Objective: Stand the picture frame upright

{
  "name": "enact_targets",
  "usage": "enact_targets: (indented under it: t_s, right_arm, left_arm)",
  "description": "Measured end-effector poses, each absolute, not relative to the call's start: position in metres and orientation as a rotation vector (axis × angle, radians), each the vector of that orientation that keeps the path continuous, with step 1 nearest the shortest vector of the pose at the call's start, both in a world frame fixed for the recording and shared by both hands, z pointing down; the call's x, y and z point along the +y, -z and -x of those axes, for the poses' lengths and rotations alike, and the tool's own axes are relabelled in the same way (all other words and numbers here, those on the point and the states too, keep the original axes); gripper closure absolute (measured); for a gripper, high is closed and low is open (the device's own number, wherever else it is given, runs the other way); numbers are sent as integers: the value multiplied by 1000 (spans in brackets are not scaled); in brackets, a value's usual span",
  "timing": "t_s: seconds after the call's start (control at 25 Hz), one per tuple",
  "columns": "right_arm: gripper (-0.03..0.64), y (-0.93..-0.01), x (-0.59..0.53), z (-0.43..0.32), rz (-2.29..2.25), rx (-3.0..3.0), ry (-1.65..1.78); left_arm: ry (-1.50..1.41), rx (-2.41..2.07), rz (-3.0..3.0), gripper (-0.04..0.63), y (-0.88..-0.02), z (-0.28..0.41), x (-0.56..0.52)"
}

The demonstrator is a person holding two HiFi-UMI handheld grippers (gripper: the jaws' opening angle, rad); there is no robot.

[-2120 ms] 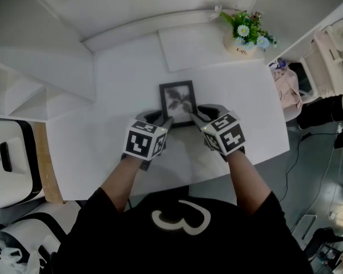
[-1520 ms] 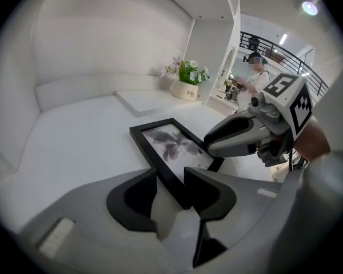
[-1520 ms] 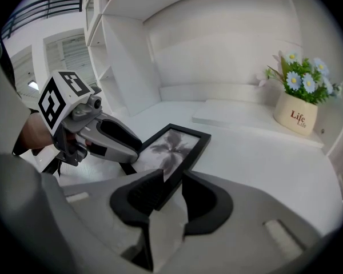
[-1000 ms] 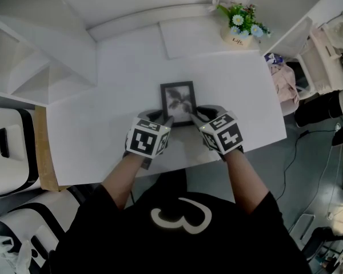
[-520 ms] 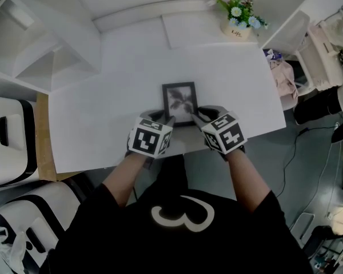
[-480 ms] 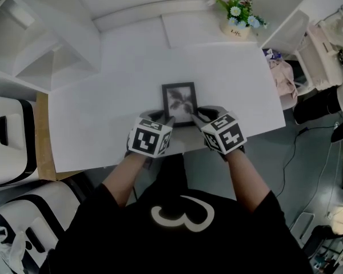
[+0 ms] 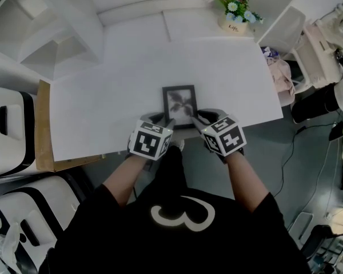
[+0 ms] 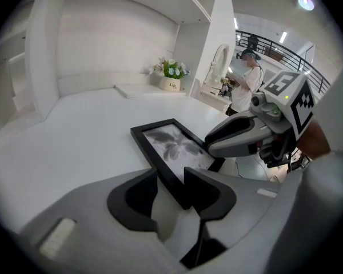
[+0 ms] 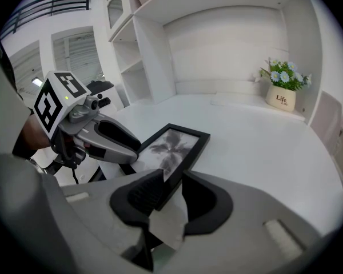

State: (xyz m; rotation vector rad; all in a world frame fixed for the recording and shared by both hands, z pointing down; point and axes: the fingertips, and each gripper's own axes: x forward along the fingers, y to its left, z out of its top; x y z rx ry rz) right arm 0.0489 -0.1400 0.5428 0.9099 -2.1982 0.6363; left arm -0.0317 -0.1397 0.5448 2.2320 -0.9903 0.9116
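Head view. White counter (image 7: 103, 96), flat top. A black rectangular picture frame (image 7: 179, 104) with a grey leaf print lies face up near the counter's front edge. The left gripper (image 7: 163, 121) is at the frame's near left corner and the right gripper (image 7: 196, 120) at its near right corner, each with a marker cube on top. A small cream pot of white and blue flowers (image 7: 234, 21) stands at the far right, well apart from the frame.

Left gripper view. The left gripper (image 8: 171, 178) has its jaws pinching the frame's near corner. The picture frame (image 8: 172, 144) runs away from the jaws, print upward. The right gripper (image 8: 240, 137) is on the frame's other near corner. The flower pot (image 8: 171, 84) is at the back.

Right gripper view. The right gripper (image 9: 171, 178) has its jaws pinching the edge of the picture frame (image 9: 174, 144) at its corner, with a white flap under the frame there. The left gripper (image 9: 111, 138) is at the opposite corner and the flower pot (image 9: 281, 99) at the far right. I cannot tell whether the frame's far edge touches the counter (image 9: 263, 147).
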Motion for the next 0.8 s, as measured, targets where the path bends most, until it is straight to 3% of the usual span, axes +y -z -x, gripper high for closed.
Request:
enact_targets:
  t_s: [0.8]
  right_arm:
    - [522, -540, -65, -42, -912, -2216, -614]
  left_arm:
    - [-932, -1034, -2187, 445, -544, 40, -62]
